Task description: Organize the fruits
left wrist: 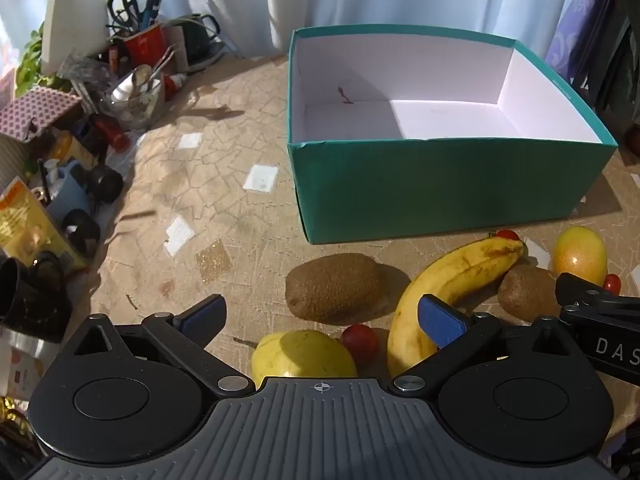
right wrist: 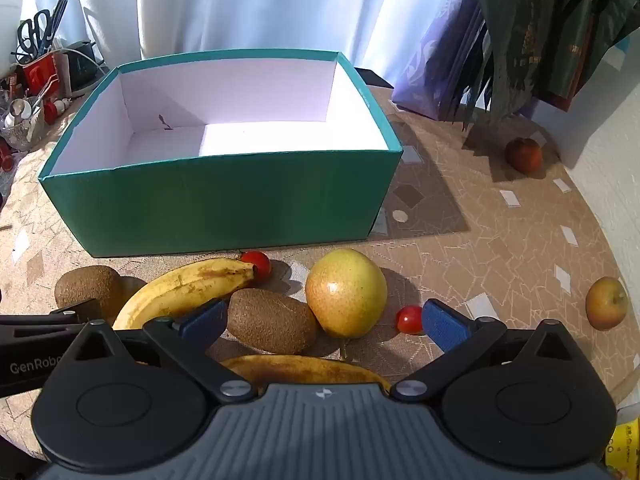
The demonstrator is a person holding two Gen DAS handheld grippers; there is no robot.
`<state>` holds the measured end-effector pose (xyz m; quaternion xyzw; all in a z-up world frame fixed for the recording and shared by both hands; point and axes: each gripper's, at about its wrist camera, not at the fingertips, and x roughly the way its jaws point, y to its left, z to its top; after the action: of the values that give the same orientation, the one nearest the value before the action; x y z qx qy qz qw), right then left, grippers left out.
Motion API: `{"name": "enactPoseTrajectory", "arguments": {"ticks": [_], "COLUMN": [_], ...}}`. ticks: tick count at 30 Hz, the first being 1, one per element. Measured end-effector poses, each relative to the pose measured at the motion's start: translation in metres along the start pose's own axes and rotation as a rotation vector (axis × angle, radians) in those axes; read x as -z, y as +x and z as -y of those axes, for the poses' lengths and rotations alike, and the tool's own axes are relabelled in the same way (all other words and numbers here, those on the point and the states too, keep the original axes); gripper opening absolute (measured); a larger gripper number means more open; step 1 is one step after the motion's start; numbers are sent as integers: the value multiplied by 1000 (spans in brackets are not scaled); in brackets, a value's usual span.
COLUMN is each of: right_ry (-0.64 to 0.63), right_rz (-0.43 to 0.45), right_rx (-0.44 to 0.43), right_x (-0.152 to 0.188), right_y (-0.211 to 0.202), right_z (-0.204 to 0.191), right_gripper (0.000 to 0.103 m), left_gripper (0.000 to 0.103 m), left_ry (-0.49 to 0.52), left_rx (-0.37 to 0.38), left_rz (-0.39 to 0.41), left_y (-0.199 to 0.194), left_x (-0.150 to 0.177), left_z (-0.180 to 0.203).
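A teal box [left wrist: 440, 192] with a white, bare inside stands on the table; it also shows in the right wrist view [right wrist: 224, 204]. In front of it lie a banana [left wrist: 448, 280], two kiwis [left wrist: 332, 292] [left wrist: 524, 290], a yellow pear [left wrist: 300, 354], a yellow-red apple [left wrist: 580, 256] and cherry tomatoes [left wrist: 360, 340]. My left gripper [left wrist: 320, 320] is open above the pear and kiwi. My right gripper [right wrist: 322, 322] is open over a kiwi [right wrist: 272, 320] and the apple [right wrist: 346, 292], with a second banana [right wrist: 304, 368] just below it.
Clutter of cups, scissors, jars and packets [left wrist: 80, 120] fills the table's left side. A red apple [right wrist: 524, 155] and a small apple [right wrist: 606, 303] lie at the right, near a wall. Hanging bags [right wrist: 540, 40] stand behind the box on the right.
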<state>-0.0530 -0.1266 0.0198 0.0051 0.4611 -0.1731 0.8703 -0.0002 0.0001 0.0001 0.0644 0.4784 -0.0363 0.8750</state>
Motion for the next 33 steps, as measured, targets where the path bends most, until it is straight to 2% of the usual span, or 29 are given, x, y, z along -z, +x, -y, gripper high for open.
{"name": "enactPoseTrajectory", "arguments": {"ticks": [8,13,33], "right_ry": [7,-2,-4], "right_rz": [16,5,10], "right_rx": [-11,2,8], "right_x": [0,0,6], "right_y": [-3,-2,-6], "right_z": [5,0,0], "right_gripper": [103,103,103], "left_gripper": [103,103,103], "left_ry": [1,1,7], "left_rx": [3,6,7], "left_rz": [20,-12,-28], "left_y": [-2,1,-4], "left_x": [8,0,10], "left_z": [-1,-1,-2]}}
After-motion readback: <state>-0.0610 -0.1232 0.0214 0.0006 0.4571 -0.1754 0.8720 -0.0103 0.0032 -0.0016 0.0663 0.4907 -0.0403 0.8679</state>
